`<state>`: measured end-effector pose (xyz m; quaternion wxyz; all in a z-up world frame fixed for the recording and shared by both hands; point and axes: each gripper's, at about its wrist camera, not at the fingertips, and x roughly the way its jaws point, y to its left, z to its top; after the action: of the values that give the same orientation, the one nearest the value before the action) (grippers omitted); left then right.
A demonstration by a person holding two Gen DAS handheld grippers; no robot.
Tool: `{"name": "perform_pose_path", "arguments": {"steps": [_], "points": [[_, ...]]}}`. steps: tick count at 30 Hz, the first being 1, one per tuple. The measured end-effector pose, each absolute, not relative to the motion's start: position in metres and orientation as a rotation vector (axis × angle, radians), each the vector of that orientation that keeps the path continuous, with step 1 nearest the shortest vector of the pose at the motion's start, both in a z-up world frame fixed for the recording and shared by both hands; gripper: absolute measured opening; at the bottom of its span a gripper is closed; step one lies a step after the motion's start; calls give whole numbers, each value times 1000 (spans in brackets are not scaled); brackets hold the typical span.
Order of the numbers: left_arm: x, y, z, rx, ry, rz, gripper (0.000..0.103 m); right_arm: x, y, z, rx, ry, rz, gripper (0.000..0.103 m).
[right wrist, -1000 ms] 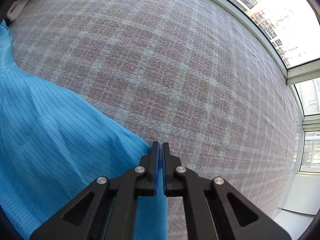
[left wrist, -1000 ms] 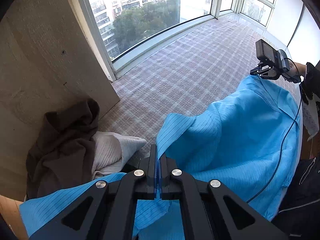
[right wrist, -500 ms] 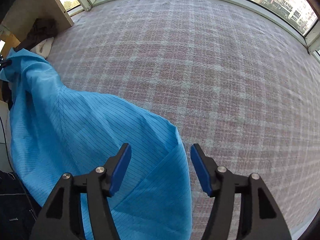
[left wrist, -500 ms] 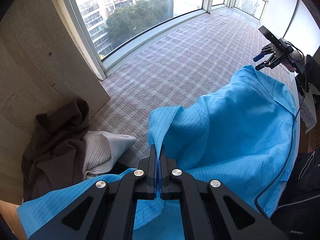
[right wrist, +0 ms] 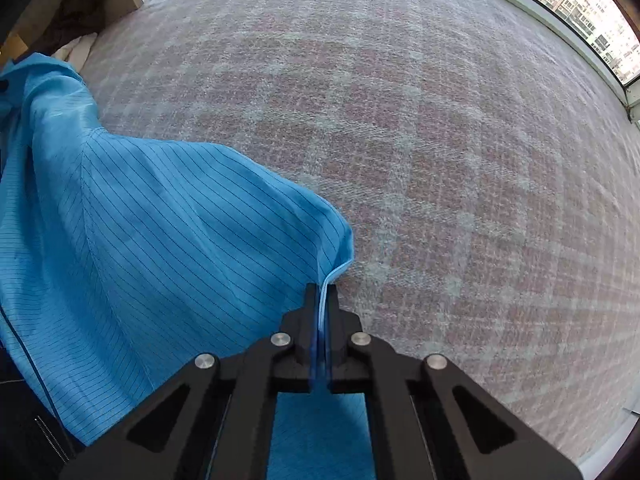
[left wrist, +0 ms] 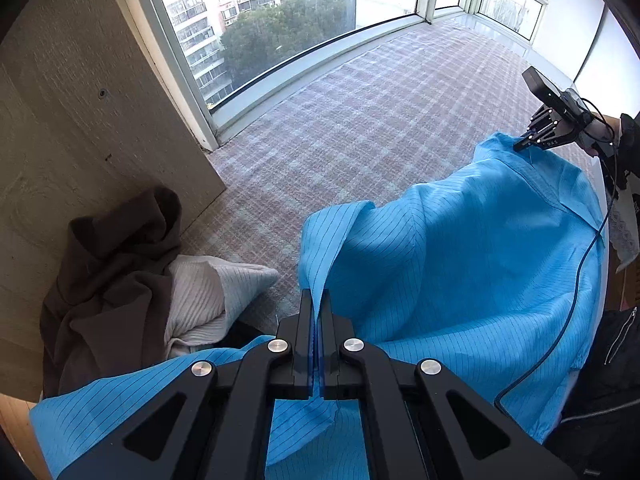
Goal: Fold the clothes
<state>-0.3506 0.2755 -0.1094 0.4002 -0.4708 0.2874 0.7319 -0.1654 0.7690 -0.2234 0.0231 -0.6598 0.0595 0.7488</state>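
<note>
You've got the plaid carpet [right wrist: 440, 140] filling most of both views, pinkish-grey checks running up to the window frame [left wrist: 280, 76] across the top of the left wrist view, w/ apartment blocks and trees outside. Next biggest is the blue pinstriped garment [left wrist: 460, 264]: in the left wrist view it's spread from bottom left to the right edge, lifted off the carpet and draped between your two grippers; in the right wrist view [right wrist: 140, 240] it fills the left half and hangs down to the bottom centre. A beige wooden panel [left wrist: 80, 100] takes the upper left of the left wrist view, standing on the carpet beside the window. At its foot, centre left, sits a crumpled brown garment [left wrist: 112, 272] w/ a white ribbed knit [left wrist: 204, 300] touching its right side, both just beside the blue fabric's lower edge. Your left gripper [left wrist: 316, 300], bottom centre, is clenched on a fold of the blue garment, cloth pinched between the blue pads. Your right gripper [right wrist: 321, 296], bottom centre of its own view, has just been closing & is now clamped on the garment's hem edge, fabric visibly between the pads; from the left wrist view it shows at upper right [left wrist: 524, 144], tips at the garment's top corner. A thin dark cable [left wrist: 576, 280] runs down over the cloth at right
</note>
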Motion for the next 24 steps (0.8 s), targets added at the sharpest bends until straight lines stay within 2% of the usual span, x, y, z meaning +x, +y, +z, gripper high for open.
{"name": "perform_pose_path", "arguments": {"steps": [4, 6, 11, 13, 16, 21, 22, 24], "points": [[-351, 289, -102, -1153, 735, 1895, 0, -162, 746, -203, -1937, 38, 2347, 1], [-361, 297, -85, -1116, 724, 1946, 0, -164, 751, -175, -1789, -6, 2361, 1], [-380, 296, -12, -957, 626, 2109, 0, -151, 800, -54, -1298, 66, 2411, 1], [-373, 284, 3, -938, 600, 2107, 0, -137, 805, -26, -1241, 169, 2434, 1], [-368, 277, -44, -1092, 655, 2026, 4, -131, 780, -64, -1370, 300, 2374, 2], [-366, 282, -165, -1396, 826, 1856, 7, -124, 765, -174, -1744, 127, 2100, 10], [-365, 285, -173, -1394, 832, 1845, 13, -120, 764, -191, -1790, 158, 2069, 10], [-362, 288, -175, -1372, 848, 1843, 17, -119, 757, -201, -1820, 114, 2047, 10]]}}
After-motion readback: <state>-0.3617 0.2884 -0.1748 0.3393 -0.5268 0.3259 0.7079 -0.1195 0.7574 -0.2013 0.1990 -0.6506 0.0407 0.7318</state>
